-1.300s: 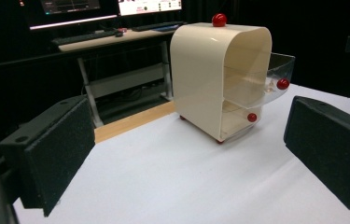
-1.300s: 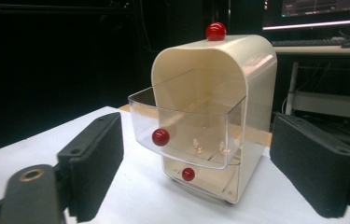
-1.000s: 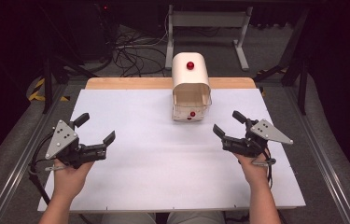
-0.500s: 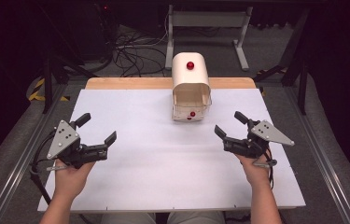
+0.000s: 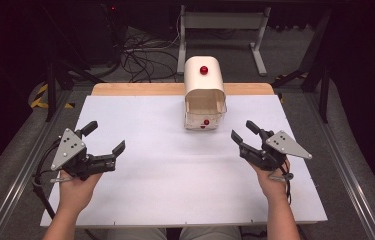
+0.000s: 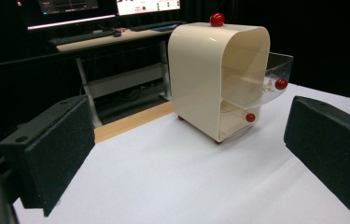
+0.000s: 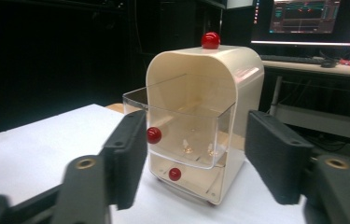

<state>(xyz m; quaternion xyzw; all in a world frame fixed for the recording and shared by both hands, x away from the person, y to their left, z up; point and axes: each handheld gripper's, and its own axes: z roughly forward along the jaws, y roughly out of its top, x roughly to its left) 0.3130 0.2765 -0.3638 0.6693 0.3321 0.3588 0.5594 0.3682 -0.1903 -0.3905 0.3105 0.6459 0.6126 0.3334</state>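
A cream drawer cabinet [image 5: 204, 82] with a red ball on top stands at the far middle of the white table [image 5: 175, 170]. Its clear upper drawer [image 5: 205, 111] is pulled out toward me, and a red knob [image 7: 154, 135] sits on the drawer's front. The lower drawer's knob [image 7: 175, 174] lies below it. My left gripper [image 5: 105, 137] rests at the left, wide open and empty, well short of the cabinet [image 6: 200, 79]. My right gripper [image 5: 243, 129] sits at the right, aimed at the drawer [image 7: 186, 130]. Its jaws have just been closing, stand part-way open, and have nothing between them.
A wooden strip [image 5: 140, 89] runs along the table's far edge. Behind it are desk legs and cables [image 5: 140, 45] on the floor. A desk with monitors and a keyboard [image 6: 93, 35] stands beyond the table. Metal rails [image 5: 20, 170] flank the table's sides.
The right gripper's jaws stand narrower than in the earlier frames. Both hands and the cabinet have stayed where they were.
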